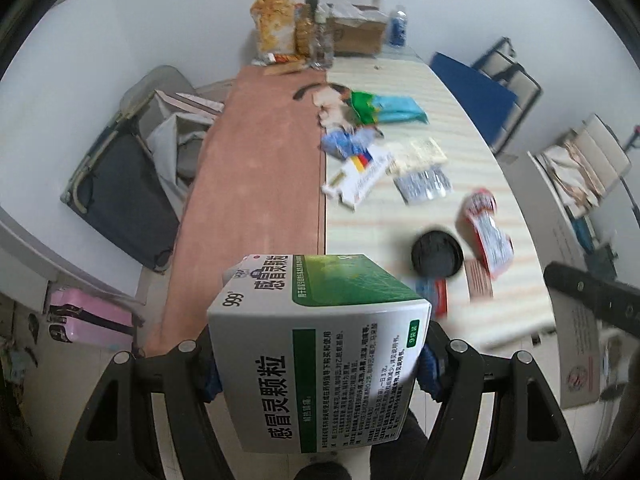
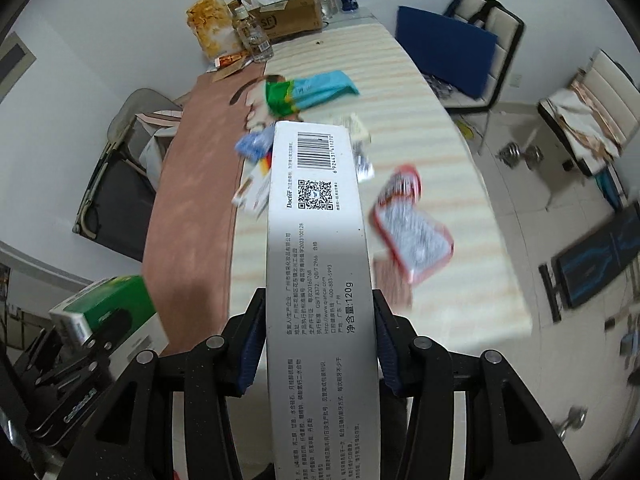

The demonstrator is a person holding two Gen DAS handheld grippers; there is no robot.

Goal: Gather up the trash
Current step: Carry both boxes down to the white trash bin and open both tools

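The left gripper [image 1: 320, 364] is clamped across a green-and-white medicine box [image 1: 320, 344] and the right gripper [image 2: 318, 344] across a long toothpaste carton [image 2: 318, 248], both above the surface [image 1: 420, 208]; light, crushable cardboard, probably best held across the flat sides.

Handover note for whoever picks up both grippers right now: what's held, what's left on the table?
Left gripper: shut on the green-and-white medicine box, lifted above the table.
Right gripper: shut on the long white toothpaste box.
Done: two boxes picked up; no bin is visible.
Left on the table: red packet, black lid, green-and-blue wrapper, white carton, smaller wrappers.
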